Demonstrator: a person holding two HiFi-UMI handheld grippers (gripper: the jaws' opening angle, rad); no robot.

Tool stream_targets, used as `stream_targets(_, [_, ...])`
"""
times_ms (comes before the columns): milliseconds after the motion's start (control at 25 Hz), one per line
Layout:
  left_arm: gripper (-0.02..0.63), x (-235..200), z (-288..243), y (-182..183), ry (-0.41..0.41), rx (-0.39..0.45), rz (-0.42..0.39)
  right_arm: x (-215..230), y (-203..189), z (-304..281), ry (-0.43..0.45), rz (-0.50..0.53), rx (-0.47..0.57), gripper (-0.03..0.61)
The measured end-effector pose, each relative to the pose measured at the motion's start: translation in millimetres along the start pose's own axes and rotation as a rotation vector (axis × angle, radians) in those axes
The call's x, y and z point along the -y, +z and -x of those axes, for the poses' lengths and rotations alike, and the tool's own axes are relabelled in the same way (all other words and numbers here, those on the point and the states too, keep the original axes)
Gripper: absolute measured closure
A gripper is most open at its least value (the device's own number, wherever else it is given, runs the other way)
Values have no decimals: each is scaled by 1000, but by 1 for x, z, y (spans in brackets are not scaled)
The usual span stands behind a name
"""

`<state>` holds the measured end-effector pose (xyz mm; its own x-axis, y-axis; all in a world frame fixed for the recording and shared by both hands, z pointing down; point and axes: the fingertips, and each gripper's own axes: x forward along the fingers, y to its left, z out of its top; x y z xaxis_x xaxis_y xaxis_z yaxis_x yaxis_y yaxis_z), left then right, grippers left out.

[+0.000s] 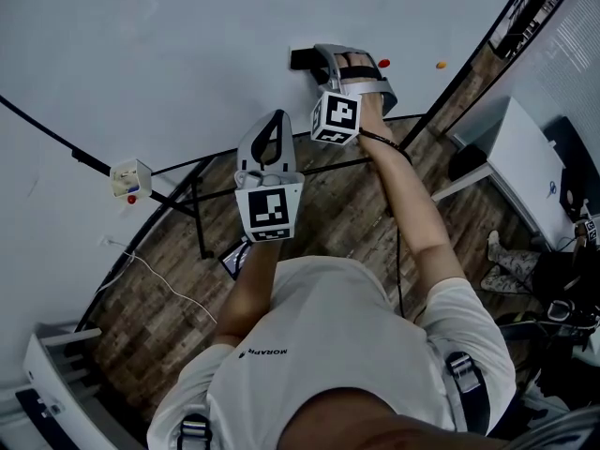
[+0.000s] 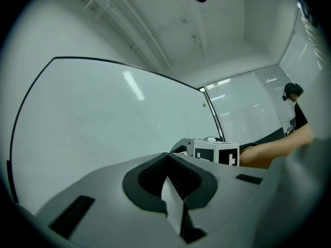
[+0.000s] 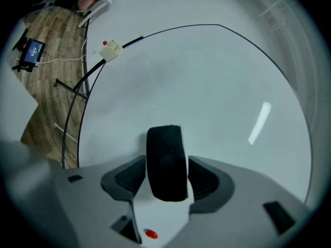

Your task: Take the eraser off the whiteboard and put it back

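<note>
- Wood-plank floor (image 1: 319,214), dark brown.
- White table (image 1: 525,157) at the head view's right edge.
- Slatted blinds (image 2: 248,112) across the far windows.
- White ceiling (image 2: 207,30), pale even light.
- Lit screen (image 3: 32,51) on the floor.

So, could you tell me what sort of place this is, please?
Likely an office or meeting room: a big whiteboard, its eraser, a wood-look floor and window blinds.

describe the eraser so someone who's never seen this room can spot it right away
Start at the big whiteboard. Up at its face, the right tool is shut on the eraser, a rounded block standing on end between the jaws. It is solid black and bulky, while its neighbours, the red magnet and the orange magnet, are tiny bright dots.
</note>
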<state>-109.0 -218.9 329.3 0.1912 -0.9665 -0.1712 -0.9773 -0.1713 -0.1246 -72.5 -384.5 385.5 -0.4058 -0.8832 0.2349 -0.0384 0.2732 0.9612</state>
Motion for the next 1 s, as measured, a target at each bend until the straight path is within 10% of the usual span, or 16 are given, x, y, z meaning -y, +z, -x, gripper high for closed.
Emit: stream_targets(1000, [612, -2, 0, -3, 1, -8, 5, 3, -2, -7, -68, 11, -10, 344])
